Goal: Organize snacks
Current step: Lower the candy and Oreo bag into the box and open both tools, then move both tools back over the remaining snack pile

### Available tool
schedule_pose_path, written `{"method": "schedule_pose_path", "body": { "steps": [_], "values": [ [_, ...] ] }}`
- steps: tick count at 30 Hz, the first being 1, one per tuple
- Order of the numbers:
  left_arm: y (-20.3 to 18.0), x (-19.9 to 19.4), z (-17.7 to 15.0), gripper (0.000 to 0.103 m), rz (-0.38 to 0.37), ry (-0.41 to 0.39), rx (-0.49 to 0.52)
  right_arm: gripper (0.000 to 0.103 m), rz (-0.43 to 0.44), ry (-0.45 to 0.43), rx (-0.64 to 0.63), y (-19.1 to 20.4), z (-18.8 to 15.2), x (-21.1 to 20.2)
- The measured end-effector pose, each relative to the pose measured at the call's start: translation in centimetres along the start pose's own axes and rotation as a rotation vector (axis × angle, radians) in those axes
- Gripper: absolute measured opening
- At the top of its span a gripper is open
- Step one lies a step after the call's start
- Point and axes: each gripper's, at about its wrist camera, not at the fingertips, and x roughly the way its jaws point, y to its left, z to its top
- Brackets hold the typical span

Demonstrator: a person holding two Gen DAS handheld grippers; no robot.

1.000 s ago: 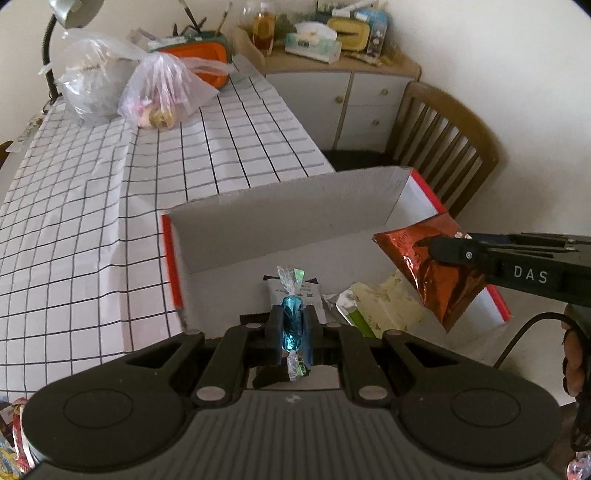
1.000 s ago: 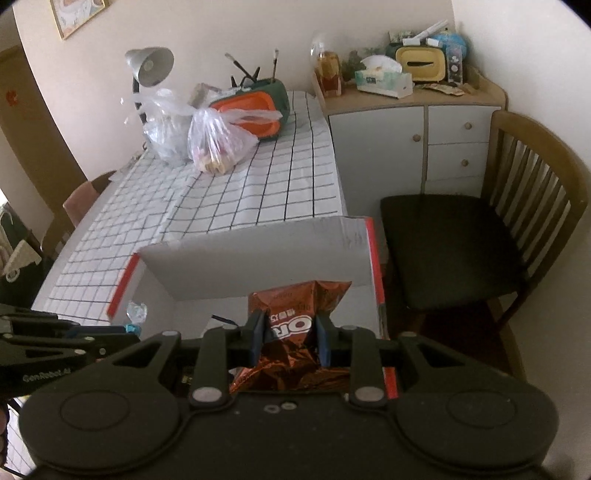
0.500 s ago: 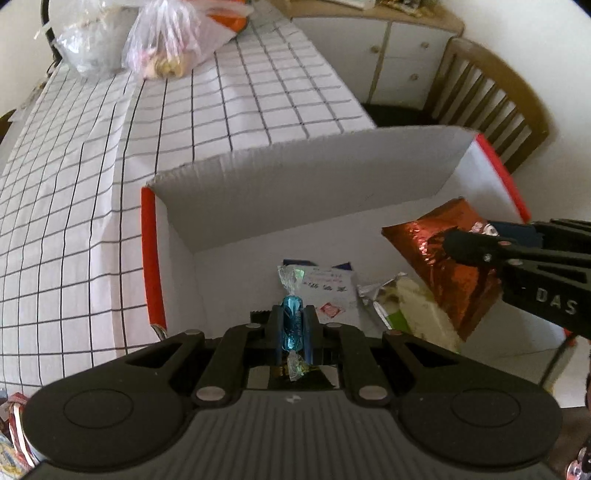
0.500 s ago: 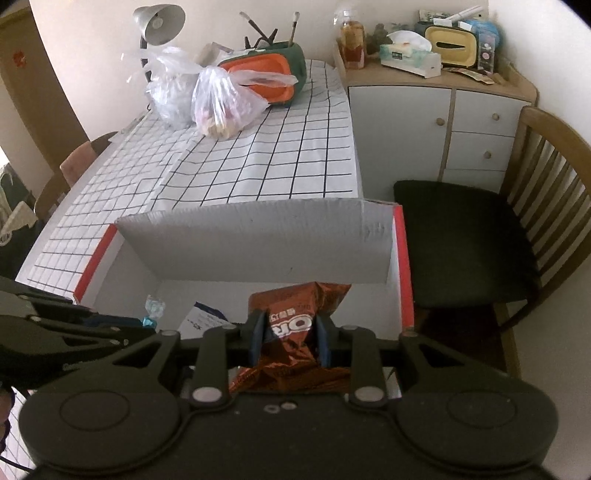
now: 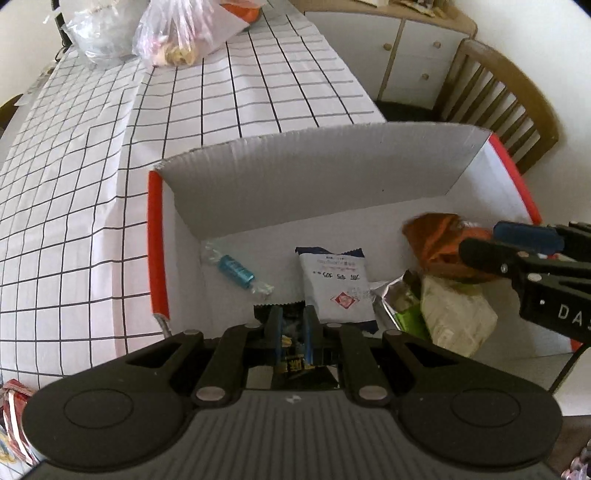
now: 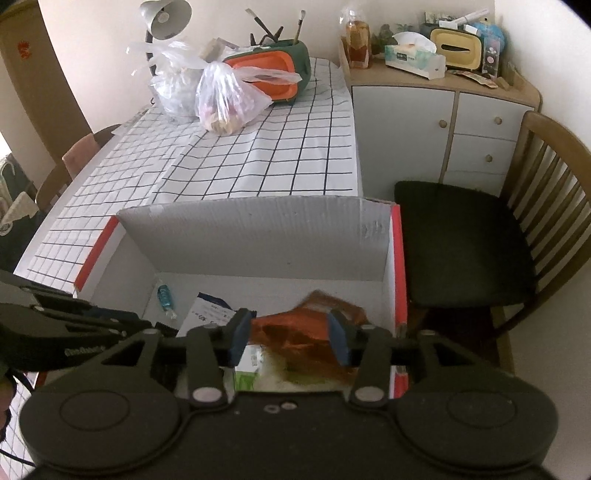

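A white cardboard box point(image 5: 155, 240) with red rims stands at the near edge of the checked table. On its floor lie a teal wrapped candy point(image 5: 236, 272), a white packet point(image 5: 336, 288) and a green-white packet point(image 5: 454, 317). My left gripper point(image 5: 293, 325) hangs over the box's near side, jaws shut to a narrow gap with nothing in it. In the right wrist view my right gripper point(image 6: 288, 336) is opening over the box point(image 6: 396, 266). The blurred orange-brown snack bag point(image 6: 295, 332) sits loose between its pads, dropping onto the green-white packet point(image 6: 251, 369).
Two tied plastic bags point(image 6: 225, 99), an orange-green case point(image 6: 273, 74) and a desk lamp point(image 6: 166, 18) stand at the table's far end. A wooden chair point(image 6: 465, 251) and a white cabinet point(image 6: 443, 122) are to the right. More snack packets point(image 5: 13, 417) lie at the lower left.
The teal candy has left my left gripper and now lies on the box floor. My right gripper's jaws have spread and the orange-brown bag has slipped down between them.
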Motion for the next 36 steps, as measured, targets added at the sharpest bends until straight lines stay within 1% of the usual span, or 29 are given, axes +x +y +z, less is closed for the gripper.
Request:
{"method": "schedule_pose_path", "body": {
  "steps": [6, 9, 11, 13, 15, 17, 19, 25, 28, 30, 31, 32, 33, 34, 36],
  "values": [
    [0.6, -2.1, -0.9, 0.011, -0.025, -0.049, -0.020, 0.050, 0.028, -0.021, -0.011, 0.5, -0.5, -2.0],
    [0.7, -3.3, -1.5, 0.011, -0.039, -0.073, -0.023, 0.055, 0.044, -0.042, -0.016, 1.0, -0.8, -3.4],
    [0.7, -4.2, -1.9, 0.012, -0.047, -0.092, -0.021, 0.061, 0.055, -0.060, -0.022, 1.5, -1.0, -4.4],
    [0.6, -5.1, -2.4, 0.012, -0.057, -0.112, -0.019, 0.065, 0.062, -0.074, -0.025, 1.9, -1.3, -5.3],
    [0.6, -6.0, -2.9, 0.014, -0.068, -0.130, -0.019, 0.066, 0.076, -0.081, -0.025, 2.3, -1.5, -6.0],
    [0.6, -6.9, -3.4, 0.019, -0.077, -0.153, -0.020, 0.069, 0.083, -0.090, -0.024, 2.6, -1.8, -6.7],
    [0.8, -7.7, -4.1, 0.028, -0.088, -0.171, -0.024, 0.073, 0.098, -0.099, -0.022, 3.0, -2.1, -7.4],
    [1.2, -9.4, -5.9, 0.029, -0.102, -0.204, -0.021, 0.082, 0.127, -0.125, -0.028, 4.4, -2.8, -9.1],
    [1.8, -10.4, -6.8, 0.029, -0.110, -0.225, -0.029, 0.089, 0.154, -0.132, -0.018, 5.2, -2.9, -9.7],
    [2.3, -11.0, -7.3, 0.033, -0.117, -0.239, -0.039, 0.092, 0.164, -0.140, -0.029, 6.1, -3.0, -10.0],
    [2.6, -11.4, -7.6, 0.044, -0.119, -0.248, -0.043, 0.093, 0.170, -0.143, -0.034, 6.5, -3.1, -10.2],
    [3.0, -11.8, -7.9, 0.058, -0.118, -0.263, -0.049, 0.094, 0.175, -0.145, -0.039, 6.8, -3.1, -10.3],
    [3.3, -12.2, -8.3, 0.063, -0.115, -0.283, -0.055, 0.094, 0.181, -0.147, -0.045, 7.3, -3.2, -10.4],
    [3.6, -12.6, -8.5, 0.066, -0.113, -0.301, -0.059, 0.095, 0.184, -0.149, -0.050, 7.7, -3.2, -10.5],
    [4.4, -13.1, -9.0, 0.066, -0.111, -0.314, -0.068, 0.096, 0.189, -0.155, -0.055, 8.6, -3.2, -10.7]
  ]
}}
